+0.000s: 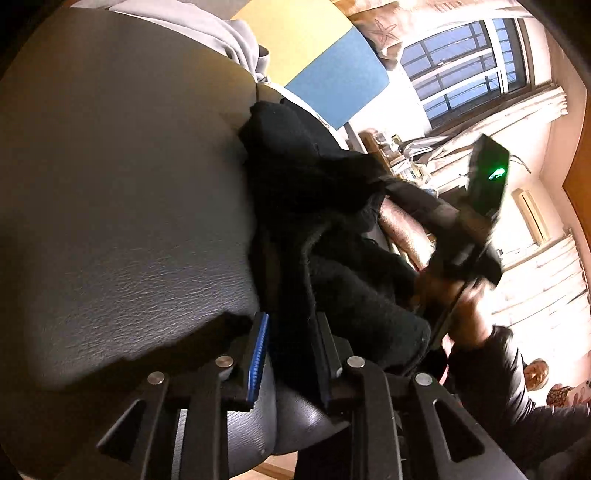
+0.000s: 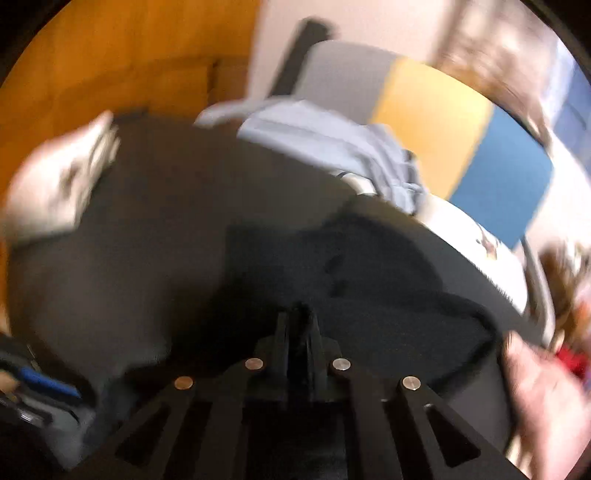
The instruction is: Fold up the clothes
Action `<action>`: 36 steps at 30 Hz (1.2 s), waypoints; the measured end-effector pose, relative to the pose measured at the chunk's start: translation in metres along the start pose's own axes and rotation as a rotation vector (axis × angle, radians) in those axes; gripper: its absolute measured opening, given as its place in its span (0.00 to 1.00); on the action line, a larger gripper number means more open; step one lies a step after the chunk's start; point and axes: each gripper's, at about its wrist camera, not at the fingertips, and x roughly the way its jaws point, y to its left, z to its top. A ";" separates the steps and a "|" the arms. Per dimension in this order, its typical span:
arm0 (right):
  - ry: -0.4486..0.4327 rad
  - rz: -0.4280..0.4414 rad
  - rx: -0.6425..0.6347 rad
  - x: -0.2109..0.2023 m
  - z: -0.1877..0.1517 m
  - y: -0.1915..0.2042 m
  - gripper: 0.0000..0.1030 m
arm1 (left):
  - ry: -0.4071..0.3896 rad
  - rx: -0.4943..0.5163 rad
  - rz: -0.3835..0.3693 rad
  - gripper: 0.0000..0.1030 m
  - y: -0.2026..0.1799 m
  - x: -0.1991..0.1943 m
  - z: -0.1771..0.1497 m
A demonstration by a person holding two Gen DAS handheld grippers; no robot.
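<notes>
Black garment [image 1: 332, 229], soft and limp (best pinched at an edge), heaped on the grey table [image 1: 122, 206]; left hand-held gripper [image 1: 291, 354] partly open around its hem, right hand-held gripper [image 2: 300, 350] closed, apparently empty.

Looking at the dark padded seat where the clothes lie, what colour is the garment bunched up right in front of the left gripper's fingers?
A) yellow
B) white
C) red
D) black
D: the black garment lies crumpled on the grey padded seat right ahead of the left gripper; the grey garment lies farther back on the seat.
</notes>
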 end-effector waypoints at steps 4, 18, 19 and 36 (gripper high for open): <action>-0.112 -0.004 0.242 -0.038 0.017 -0.080 0.07 | 0.011 0.002 -0.011 0.23 0.000 0.006 0.005; -0.044 -0.186 0.638 -0.023 0.014 -0.263 0.50 | -0.023 0.006 0.070 0.30 -0.005 0.035 0.047; -0.060 -0.124 0.640 -0.028 0.006 -0.256 0.52 | -0.031 -0.015 0.067 0.31 -0.005 0.038 0.045; 0.137 0.125 -0.311 -0.024 -0.053 0.119 0.85 | -0.140 -0.090 0.036 0.36 0.021 -0.016 -0.003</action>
